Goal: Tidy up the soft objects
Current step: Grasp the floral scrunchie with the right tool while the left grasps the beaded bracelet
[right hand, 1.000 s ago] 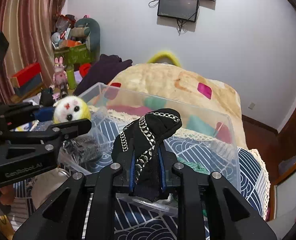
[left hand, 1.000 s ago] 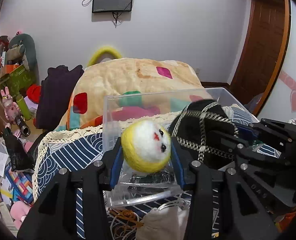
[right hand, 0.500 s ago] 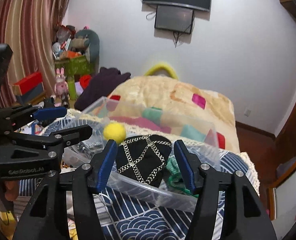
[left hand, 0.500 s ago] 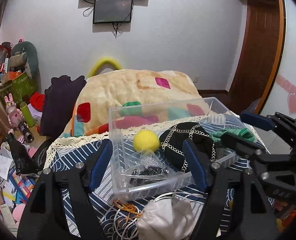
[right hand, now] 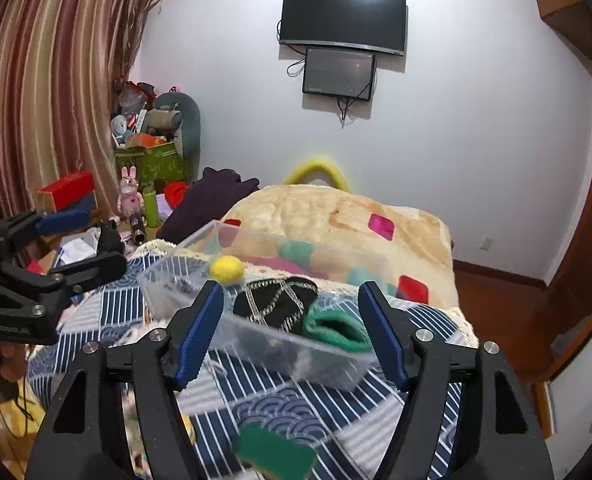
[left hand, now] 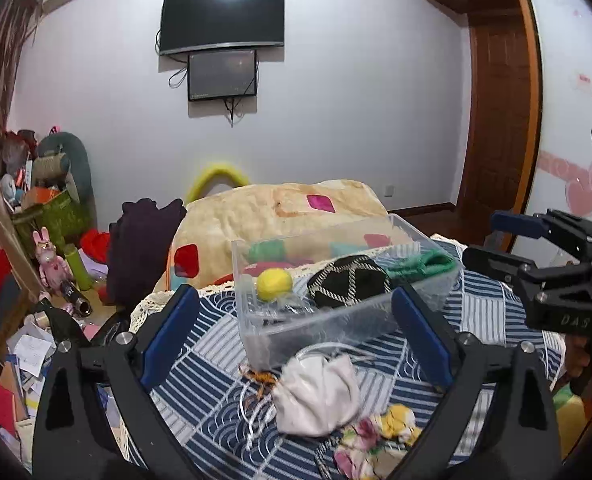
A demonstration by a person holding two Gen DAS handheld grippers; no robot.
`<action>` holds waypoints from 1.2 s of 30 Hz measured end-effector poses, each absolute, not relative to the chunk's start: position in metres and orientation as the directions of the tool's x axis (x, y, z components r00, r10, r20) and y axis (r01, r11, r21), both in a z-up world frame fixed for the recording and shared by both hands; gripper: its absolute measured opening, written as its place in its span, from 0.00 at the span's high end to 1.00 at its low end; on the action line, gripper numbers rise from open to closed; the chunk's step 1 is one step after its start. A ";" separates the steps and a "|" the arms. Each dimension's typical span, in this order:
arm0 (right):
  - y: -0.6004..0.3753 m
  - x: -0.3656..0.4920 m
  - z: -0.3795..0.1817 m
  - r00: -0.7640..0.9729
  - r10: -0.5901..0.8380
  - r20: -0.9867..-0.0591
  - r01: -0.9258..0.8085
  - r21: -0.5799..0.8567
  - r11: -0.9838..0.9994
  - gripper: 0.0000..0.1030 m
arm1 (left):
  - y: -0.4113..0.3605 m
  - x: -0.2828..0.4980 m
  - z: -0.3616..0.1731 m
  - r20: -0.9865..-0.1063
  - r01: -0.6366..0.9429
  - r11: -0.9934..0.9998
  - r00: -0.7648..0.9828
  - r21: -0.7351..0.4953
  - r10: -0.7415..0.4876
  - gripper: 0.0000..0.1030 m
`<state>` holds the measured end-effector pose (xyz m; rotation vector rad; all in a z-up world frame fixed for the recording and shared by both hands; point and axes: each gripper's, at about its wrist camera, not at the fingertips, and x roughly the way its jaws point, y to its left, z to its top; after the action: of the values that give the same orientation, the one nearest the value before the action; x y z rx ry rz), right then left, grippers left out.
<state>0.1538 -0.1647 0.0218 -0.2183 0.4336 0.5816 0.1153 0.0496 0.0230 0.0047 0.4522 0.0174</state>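
Note:
A clear plastic box [left hand: 256, 320] [right hand: 336, 364] stands on a blue patterned cloth [left hand: 488, 312]. Inside lie a yellow felt ball [left hand: 274, 285] [right hand: 226, 269], a black pouch with a chain pattern [left hand: 350, 286] [right hand: 274, 306] and a green knit item [left hand: 424, 265] [right hand: 336, 330]. My left gripper [left hand: 296, 336] is open and empty, held back above a white cloth pouch [left hand: 316, 394] and a floral item [left hand: 376, 440]. My right gripper [right hand: 292, 334] is open and empty, in front of the box. A green sponge-like item [right hand: 274, 452] lies below it.
A beige blanket with coloured patches [left hand: 280, 212] lies behind the box. A dark purple garment [left hand: 144, 252] sits left of it. Clutter with a pink rabbit toy [left hand: 50, 260] and boxes fills the left floor. A wooden door [left hand: 496, 120] stands at right.
Both grippers opened and let go: the yellow ball and the black chain pouch now lie in the box. Both grippers have pulled back and up from the box.

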 end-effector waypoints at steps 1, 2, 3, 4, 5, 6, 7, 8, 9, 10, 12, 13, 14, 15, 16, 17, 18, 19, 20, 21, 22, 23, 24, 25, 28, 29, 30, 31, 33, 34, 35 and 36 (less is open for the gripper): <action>-0.167 0.150 0.021 0.751 0.480 -0.453 -0.571 -0.081 0.817 0.35 | 0.046 0.111 0.021 -0.438 -0.010 1.000 0.899 0.012 0.014 0.03; -0.169 0.148 0.019 0.751 0.480 -0.454 -0.571 -0.080 0.817 0.33 | 0.043 0.107 0.018 -0.441 -0.003 1.000 0.897 0.014 0.009 0.03; -0.172 0.145 0.016 0.748 0.481 -0.457 -0.572 -0.075 0.817 0.30 | 0.040 0.104 0.016 -0.446 0.005 1.000 0.895 0.013 0.001 0.03; -0.174 0.143 0.014 0.747 0.481 -0.458 -0.571 -0.073 0.818 0.30 | 0.038 0.102 0.013 -0.451 0.016 1.000 0.892 0.007 -0.011 0.03; -0.177 0.140 0.011 0.748 0.479 -0.459 -0.567 -0.069 0.821 0.29 | 0.036 0.099 0.010 -0.458 0.024 1.000 0.889 0.000 -0.022 0.03; -0.179 0.138 0.009 0.749 0.475 -0.461 -0.563 -0.067 0.823 0.29 | 0.035 0.097 0.007 -0.465 0.029 1.000 0.885 -0.006 -0.029 0.03; -0.181 0.136 0.006 0.750 0.473 -0.463 -0.560 -0.064 0.826 0.29 | 0.034 0.095 0.002 -0.473 0.031 0.999 0.880 -0.013 -0.034 0.03; -0.183 0.134 0.002 0.747 0.474 -0.466 -0.559 -0.056 0.827 0.29 | 0.034 0.093 -0.003 -0.485 0.030 0.999 0.874 -0.021 -0.037 0.03; -0.186 0.132 -0.002 0.742 0.476 -0.472 -0.559 -0.046 0.828 0.29 | 0.033 0.092 -0.008 -0.494 0.029 0.999 0.868 -0.029 -0.040 0.03; -0.188 0.130 -0.005 0.738 0.478 -0.476 -0.559 -0.036 0.828 0.29 | 0.034 0.090 -0.014 -0.508 0.026 0.999 0.860 -0.040 -0.043 0.03; -0.191 0.125 -0.013 0.725 0.486 -0.488 -0.563 -0.014 0.826 0.29 | 0.036 0.087 -0.025 -0.534 0.011 0.998 0.844 -0.056 -0.039 0.03; -0.191 0.123 -0.019 0.717 0.489 -0.498 -0.565 -0.003 0.825 0.29 | 0.038 0.084 -0.032 -0.546 -0.004 0.998 0.837 -0.057 -0.028 0.03; -0.191 0.122 -0.023 0.710 0.490 -0.506 -0.567 0.003 0.824 0.29 | 0.038 0.082 -0.036 -0.550 -0.016 0.998 0.835 -0.053 -0.016 0.03; -0.190 0.120 -0.027 0.705 0.490 -0.513 -0.567 0.009 0.824 0.29 | 0.039 0.080 -0.040 -0.555 -0.028 0.998 0.832 -0.048 -0.004 0.03; -0.191 0.115 -0.031 0.700 0.491 -0.518 -0.568 0.013 0.823 0.29 | 0.041 0.077 -0.045 -0.560 -0.036 0.998 0.828 -0.047 0.003 0.03; -0.190 0.113 -0.036 0.690 0.497 -0.527 -0.573 0.022 0.819 0.29 | 0.042 0.074 -0.050 -0.568 -0.038 0.998 0.823 -0.049 0.003 0.03; -0.187 0.111 -0.039 0.677 0.505 -0.535 -0.580 0.033 0.814 0.29 | 0.044 0.070 -0.053 -0.574 -0.036 0.998 0.819 -0.055 -0.002 0.03; -0.185 0.110 -0.041 0.669 0.511 -0.540 -0.586 0.040 0.809 0.29 | 0.046 0.066 -0.058 -0.579 -0.035 0.997 0.816 -0.066 -0.010 0.03; -0.181 0.108 -0.043 0.659 0.519 -0.544 -0.595 0.045 0.803 0.29 | 0.047 0.063 -0.061 -0.578 -0.041 0.997 0.816 -0.072 -0.008 0.03; -0.178 0.105 -0.045 0.651 0.526 -0.547 -0.603 0.047 0.796 0.29 | 0.049 0.060 -0.064 -0.578 -0.048 0.996 0.816 -0.078 -0.006 0.03; -0.173 0.103 -0.046 0.641 0.535 -0.550 -0.615 0.049 0.787 0.29 | 0.050 0.056 -0.067 -0.580 -0.053 0.995 0.815 -0.087 -0.007 0.05; -0.170 0.101 -0.049 0.631 0.544 -0.553 -0.625 0.054 0.779 0.29 | 0.052 0.053 -0.070 -0.581 -0.056 0.994 0.814 -0.097 -0.010 0.06; -0.167 0.100 -0.051 0.619 0.553 -0.557 -0.636 0.058 0.770 0.29 | 0.054 0.052 -0.073 -0.583 -0.058 0.992 0.812 -0.109 -0.016 0.13; -0.163 0.098 -0.053 0.607 0.563 -0.562 -0.646 0.064 0.761 0.29 | 0.055 0.051 -0.076 -0.592 -0.054 0.991 0.805 -0.123 -0.030 0.21; -0.149 0.095 -0.064 0.564 0.583 -0.585 -0.669 0.090 0.738 0.29 | 0.058 0.051 -0.084 -0.609 -0.055 0.988 0.792 -0.145 -0.045 0.32; -0.144 0.094 -0.069 0.542 0.592 -0.597 -0.679 0.104 0.726 0.29 | 0.058 0.051 -0.085 -0.611 -0.055 0.987 0.790 -0.148 -0.048 0.33; -0.141 0.094 -0.072 0.528 0.596 -0.605 -0.687 0.109 0.718 0.29 | 0.058 0.050 -0.087 -0.614 -0.052 0.987 0.788 -0.152 -0.053 0.36; -0.138 0.093 -0.075 0.522 0.595 -0.612 -0.691 0.106 0.715 0.29 | 0.058 0.050 -0.090 -0.617 -0.048 0.986 0.784 -0.158 -0.061 0.39; -0.132 0.091 -0.081 0.509 0.589 -0.628 -0.702 0.092 0.706 0.29 | 0.058 0.051 -0.094 -0.626 -0.041 0.985 0.776 -0.170 -0.076 0.42; -0.130 0.092 -0.083 0.503 0.589 -0.633 -0.705 0.094 0.703 0.29 | 0.056 0.053 -0.096 -0.632 -0.035 0.984 0.770 -0.176 -0.086 0.44; -0.128 0.092 -0.085 0.489 0.593 -0.640 -0.710 0.104 0.697 0.29 | 0.055 0.054 -0.098 -0.635 -0.031 0.983 0.767 -0.180 -0.092 0.45; -0.127 0.093 -0.087 0.480 0.595 -0.645 -0.713 0.109 0.693 0.29 | 0.054 0.055 -0.100 -0.638 -0.025 0.983 0.763 -0.182 -0.098 0.49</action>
<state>0.0928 -0.1266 -0.0869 -0.1833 0.7106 0.8027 0.0548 0.0537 -0.0996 -0.1839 0.7022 -0.0400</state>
